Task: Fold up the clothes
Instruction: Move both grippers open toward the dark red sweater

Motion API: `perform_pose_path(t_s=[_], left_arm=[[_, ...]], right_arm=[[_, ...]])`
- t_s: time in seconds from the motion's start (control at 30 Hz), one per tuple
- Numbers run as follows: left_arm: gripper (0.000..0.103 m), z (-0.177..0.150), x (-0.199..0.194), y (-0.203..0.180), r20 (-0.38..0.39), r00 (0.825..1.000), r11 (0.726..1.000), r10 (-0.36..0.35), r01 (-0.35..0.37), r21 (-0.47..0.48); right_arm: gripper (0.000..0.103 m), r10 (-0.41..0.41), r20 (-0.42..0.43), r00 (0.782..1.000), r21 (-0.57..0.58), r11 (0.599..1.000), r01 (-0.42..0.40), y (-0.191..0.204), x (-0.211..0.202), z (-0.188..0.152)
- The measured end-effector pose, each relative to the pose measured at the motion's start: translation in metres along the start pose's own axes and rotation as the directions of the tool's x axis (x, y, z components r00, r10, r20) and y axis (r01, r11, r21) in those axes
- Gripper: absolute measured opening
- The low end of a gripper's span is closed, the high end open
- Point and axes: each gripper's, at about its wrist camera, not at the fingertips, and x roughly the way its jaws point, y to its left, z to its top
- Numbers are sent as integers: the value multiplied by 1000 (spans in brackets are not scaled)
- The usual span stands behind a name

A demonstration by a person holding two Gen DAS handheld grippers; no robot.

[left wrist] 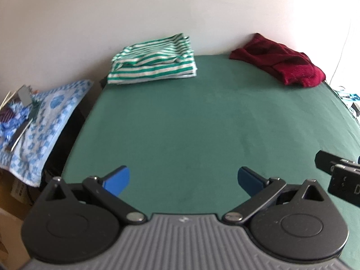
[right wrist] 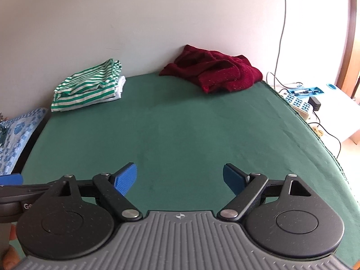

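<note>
Both the left gripper (left wrist: 183, 181) and the right gripper (right wrist: 180, 178) hang wide apart and empty over the near part of the green-covered table (right wrist: 180, 139). At its far left edge the green-and-white striped garment (right wrist: 87, 85) lies folded; the dark red garment (right wrist: 213, 70) sits crumpled at the far right, so it looks the one left to fold, which calls for a reach across. Nothing lies between; a blue patterned cloth (left wrist: 45, 121) sits off left, cables and a power strip (right wrist: 299, 103) off right.

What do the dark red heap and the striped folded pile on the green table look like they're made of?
The dark red heap looks like thick terry or fleece: a fuzzy, matte, lint-flecked surface in bulky, soft folds. The striped folded pile looks like thin cotton jersey: smooth, flat layers with crisp green and white stripes. Both are guesses from appearance; the weave itself is too blurred to confirm.
</note>
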Motion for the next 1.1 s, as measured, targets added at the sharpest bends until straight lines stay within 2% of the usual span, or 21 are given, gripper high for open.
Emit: perform_pose_path(t_s=[0.3, 0.63, 1.1], left_arm=[[102, 5, -2, -32, -9, 999, 998, -33, 33, 59], [102, 10, 1, -56, -17, 998, 994, -68, 69, 87], [102, 8, 9, -74, -32, 998, 993, -62, 65, 103]], right_arm=[[86, -29, -19, 999, 56, 998, 30, -34, 3, -10], [86, -72, -31, 997, 97, 992, 75, -61, 3, -7], [86, -102, -36, 994, 103, 989, 105, -70, 8, -8]])
